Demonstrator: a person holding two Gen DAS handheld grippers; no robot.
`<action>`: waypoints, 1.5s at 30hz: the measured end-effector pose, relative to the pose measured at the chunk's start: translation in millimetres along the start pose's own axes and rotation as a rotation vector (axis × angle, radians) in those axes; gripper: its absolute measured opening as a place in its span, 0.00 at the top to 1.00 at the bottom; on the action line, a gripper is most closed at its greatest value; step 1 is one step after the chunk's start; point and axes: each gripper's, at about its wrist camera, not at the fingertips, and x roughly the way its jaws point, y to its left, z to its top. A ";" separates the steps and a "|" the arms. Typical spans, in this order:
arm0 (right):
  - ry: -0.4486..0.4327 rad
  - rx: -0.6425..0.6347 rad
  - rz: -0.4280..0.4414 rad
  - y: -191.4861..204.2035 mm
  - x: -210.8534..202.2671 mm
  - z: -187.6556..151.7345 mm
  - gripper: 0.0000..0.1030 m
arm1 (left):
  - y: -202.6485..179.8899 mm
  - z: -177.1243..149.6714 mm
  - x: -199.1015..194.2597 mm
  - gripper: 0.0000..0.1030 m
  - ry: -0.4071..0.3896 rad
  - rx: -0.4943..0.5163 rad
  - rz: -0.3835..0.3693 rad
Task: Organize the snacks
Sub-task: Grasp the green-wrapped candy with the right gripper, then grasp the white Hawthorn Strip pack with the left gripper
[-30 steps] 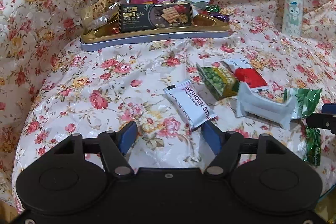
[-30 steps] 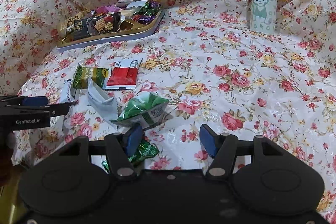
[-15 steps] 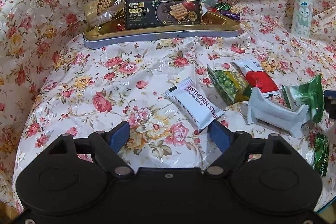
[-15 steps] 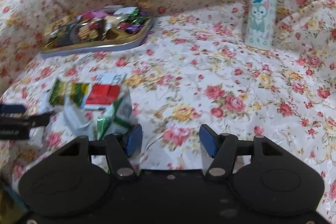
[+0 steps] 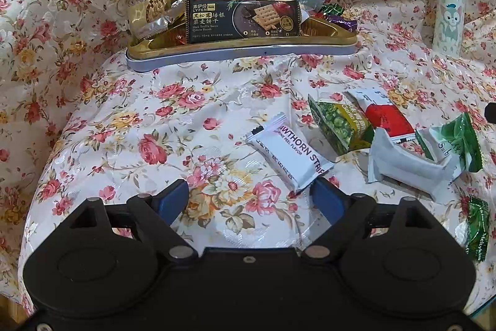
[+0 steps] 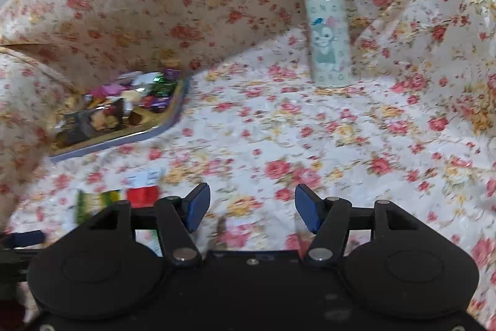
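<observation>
Left wrist view, left to right. Gold tray [image 5: 217, 47] is sitting at the back on the floral cloth [image 5: 130, 126], holding a black biscuit pack [image 5: 243, 20] and mixed wrapped sweets. Left gripper [image 5: 249, 202] is hovering low over the cloth; its jaws have just been opening and are standing wide, gripping nothing. The white hawthorn strip pack [image 5: 288, 152] is lying just ahead of the right fingertip [image 5: 325, 200]; contact cannot be told. Further right: green pea pack [image 5: 339, 123], red-and-white pack [image 5: 384, 114], grey-white pack [image 5: 406, 165], green-white pack [image 5: 452, 143], small green sachet [image 5: 479, 230] near the edge. Cartoon bottle [image 5: 448, 11] is standing upright, far right.

Right wrist view is blurring. Right gripper [image 6: 252, 207] is hanging partly open with nothing between the pads.
</observation>
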 end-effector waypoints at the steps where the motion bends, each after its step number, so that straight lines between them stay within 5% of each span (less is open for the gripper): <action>1: 0.009 -0.011 0.023 5.4 -0.7 -1.8 0.38 | 0.1 0.0 0.0 0.13 0.000 -0.001 0.000; 5: 0.058 -0.093 0.094 31.7 6.9 -10.7 0.38 | 0.3 0.4 0.0 0.13 0.001 -0.003 0.001; 10: 0.072 -0.196 0.076 51.6 23.3 -23.0 0.38 | 0.2 -1.3 -0.6 0.13 -0.008 -0.008 0.000; 15: 0.083 -0.197 0.053 43.9 35.6 -24.5 0.39 | 0.1 0.0 -0.7 0.13 -0.003 -0.008 -0.001; 19: 0.060 -0.220 0.039 34.5 40.7 -23.4 0.55 | 0.4 2.1 -0.1 0.13 0.007 -0.010 -0.003; 27: -0.013 -0.275 0.023 16.9 49.2 -20.7 0.56 | -0.1 2.6 -0.4 0.14 0.003 -0.022 0.000; 32: -0.024 -0.269 0.046 10.9 54.6 -17.0 0.57 | 0.3 6.5 -3.0 0.23 0.006 -0.039 -0.019; 45: -0.030 -0.260 0.078 5.6 58.0 -17.2 0.56 | -6.5 29.7 -5.6 0.23 -0.008 -0.088 -0.012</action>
